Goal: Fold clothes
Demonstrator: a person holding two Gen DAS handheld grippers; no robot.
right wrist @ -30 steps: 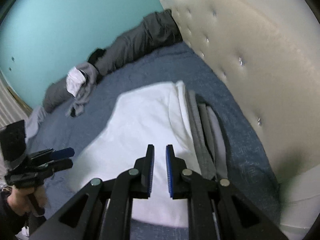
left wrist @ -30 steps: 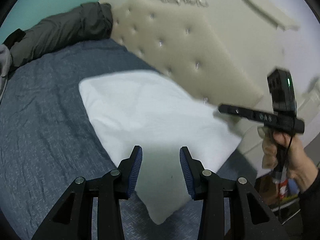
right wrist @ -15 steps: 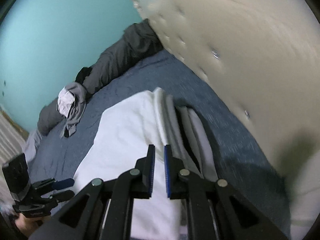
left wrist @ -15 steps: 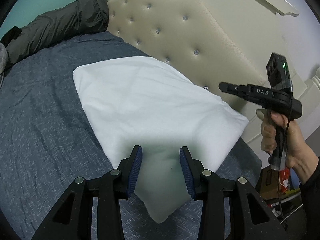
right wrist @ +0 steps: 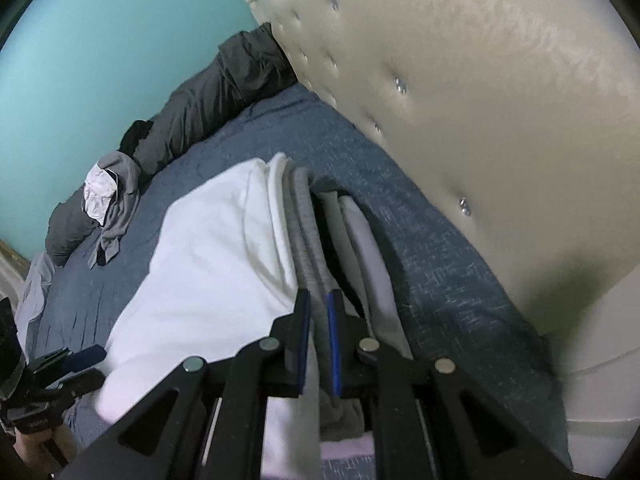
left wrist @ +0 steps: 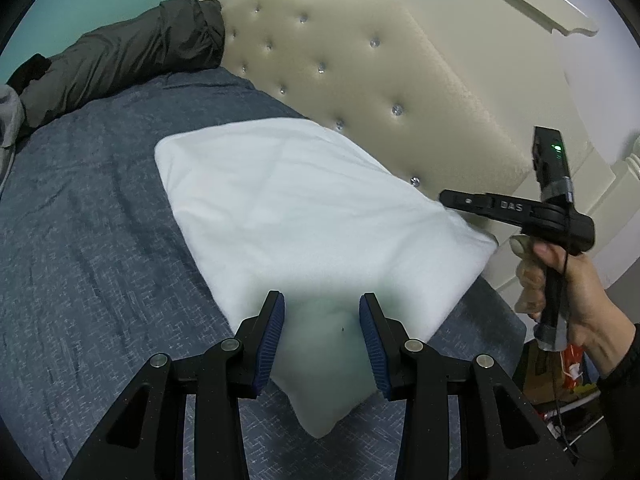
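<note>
Folded white garment atop a stack of folded clothes on the blue bedspread, close beside the tufted headboard. Left gripper spread wide above its near edge. Right gripper nearly closed against the stack's side; grip on a layer unclear. Open bedspread leftward; dark jacket far off. Lower layers mostly hidden.

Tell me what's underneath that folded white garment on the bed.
Under the white garment the right wrist view shows stacked folded layers: a grey one and pale ones, on the blue bedspread. Their middles are covered; the left view shows only the top.
</note>
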